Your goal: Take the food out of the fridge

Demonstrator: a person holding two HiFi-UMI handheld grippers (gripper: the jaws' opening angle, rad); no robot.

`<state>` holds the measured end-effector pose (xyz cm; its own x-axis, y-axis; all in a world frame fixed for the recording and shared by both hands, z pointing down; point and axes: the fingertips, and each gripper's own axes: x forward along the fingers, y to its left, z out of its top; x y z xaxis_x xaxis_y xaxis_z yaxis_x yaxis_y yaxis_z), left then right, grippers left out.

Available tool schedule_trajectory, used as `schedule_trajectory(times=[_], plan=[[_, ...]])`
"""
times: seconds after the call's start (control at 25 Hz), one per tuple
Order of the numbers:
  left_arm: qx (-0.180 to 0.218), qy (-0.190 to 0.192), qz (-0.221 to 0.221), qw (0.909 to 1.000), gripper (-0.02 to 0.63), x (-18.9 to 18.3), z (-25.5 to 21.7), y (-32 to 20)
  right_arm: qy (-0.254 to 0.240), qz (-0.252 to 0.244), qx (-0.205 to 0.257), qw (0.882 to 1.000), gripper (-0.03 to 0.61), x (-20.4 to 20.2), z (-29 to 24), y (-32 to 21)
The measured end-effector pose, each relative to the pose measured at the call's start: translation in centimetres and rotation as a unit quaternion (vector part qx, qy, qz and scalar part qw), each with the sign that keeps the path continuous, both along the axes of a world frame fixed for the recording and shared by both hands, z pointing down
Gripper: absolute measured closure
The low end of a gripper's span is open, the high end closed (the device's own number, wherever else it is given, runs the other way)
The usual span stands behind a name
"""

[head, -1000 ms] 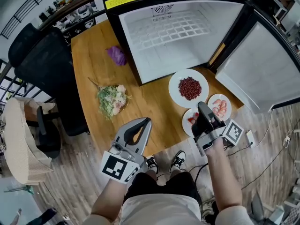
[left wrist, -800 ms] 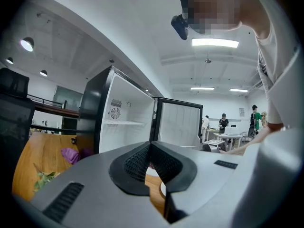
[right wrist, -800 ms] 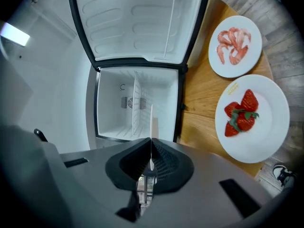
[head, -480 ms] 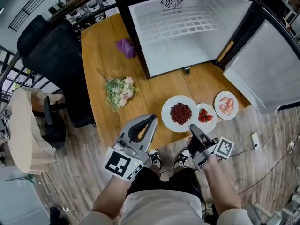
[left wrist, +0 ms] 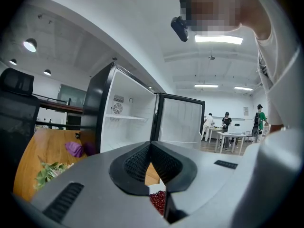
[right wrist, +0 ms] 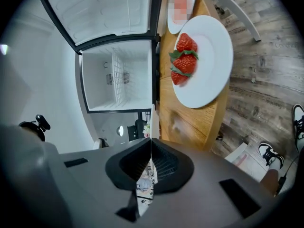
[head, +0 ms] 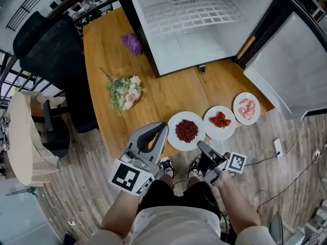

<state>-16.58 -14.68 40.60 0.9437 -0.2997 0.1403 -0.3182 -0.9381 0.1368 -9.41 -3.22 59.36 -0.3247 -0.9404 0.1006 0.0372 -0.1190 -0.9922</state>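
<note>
The open fridge (head: 204, 29) stands empty on the wooden table (head: 107, 121). Three white plates lie in front of it: red beans (head: 186, 130), strawberries (head: 219, 122) and shrimp (head: 247, 107). My right gripper (head: 201, 145) is shut on the near rim of the bean plate, at the table's front edge. In the right gripper view that rim shows as a thin white edge between the shut jaws of the right gripper (right wrist: 151, 141), with the strawberry plate (right wrist: 202, 61) beyond. My left gripper (head: 161, 127) hovers just left of the bean plate, shut and holding nothing. The left gripper (left wrist: 151, 146) shows beans (left wrist: 158, 201) below its jaws.
A flower bouquet (head: 124, 98) and a purple bundle (head: 132, 44) lie on the table's left part. The fridge door (head: 286, 70) swings out to the right. A black chair (head: 51, 60) stands left of the table. My shoes (head: 166, 165) and wood floor are below the edge.
The right gripper has drawn the bean plate from near the fridge to the table's front edge, left of the strawberry plate. The left gripper has hardly moved.
</note>
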Motion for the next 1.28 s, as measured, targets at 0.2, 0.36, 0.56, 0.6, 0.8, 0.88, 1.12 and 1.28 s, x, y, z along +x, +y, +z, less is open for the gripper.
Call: schedule_trajectory(times=[0.2,0.36,0.56,0.6,0.8,0.88,1.12,1.28], plan=[[-0.004,-0.003,0.001,1.0,0.606,0.1,0.3,0.4,-0.016,-0.01,-0.016,1.0,0.554,-0.7,1.9,0.8],[-0.002,-0.004,0.0,1.0,0.606,0.1,0.4,0.6,-0.021,-0.017,-0.025,0.999,0.554,-1.1,3.0,1.1],[-0.003,-0.007,-0.001,1.0,0.606,0.2,0.7,0.6,-0.021,-0.019,-0.039,0.999,0.554,-1.3,4.3,2.1],[-0.003,-0.007,0.0,1.0,0.606,0.3,0.7,0.7,-0.019,-0.019,-0.04,0.999,0.554,-1.2,4.4,2.2],[-0.005,-0.007,0.007,0.9999,0.606,0.8,0.9,1.1,-0.012,-0.023,-0.061,0.998,0.554,-0.8,5.3,2.7],[-0.005,-0.008,0.01,0.9999,0.606,1.0,1.0,1.2,-0.009,-0.027,-0.073,0.997,0.554,-0.8,5.6,2.7],[-0.003,-0.008,0.014,0.9999,0.606,1.1,0.9,1.2,-0.009,-0.024,-0.104,0.994,0.552,-0.7,6.3,3.0],[-0.004,-0.01,0.015,0.9998,0.606,1.2,1.0,1.4,-0.012,-0.026,-0.118,0.993,0.552,-0.8,6.8,3.1]])
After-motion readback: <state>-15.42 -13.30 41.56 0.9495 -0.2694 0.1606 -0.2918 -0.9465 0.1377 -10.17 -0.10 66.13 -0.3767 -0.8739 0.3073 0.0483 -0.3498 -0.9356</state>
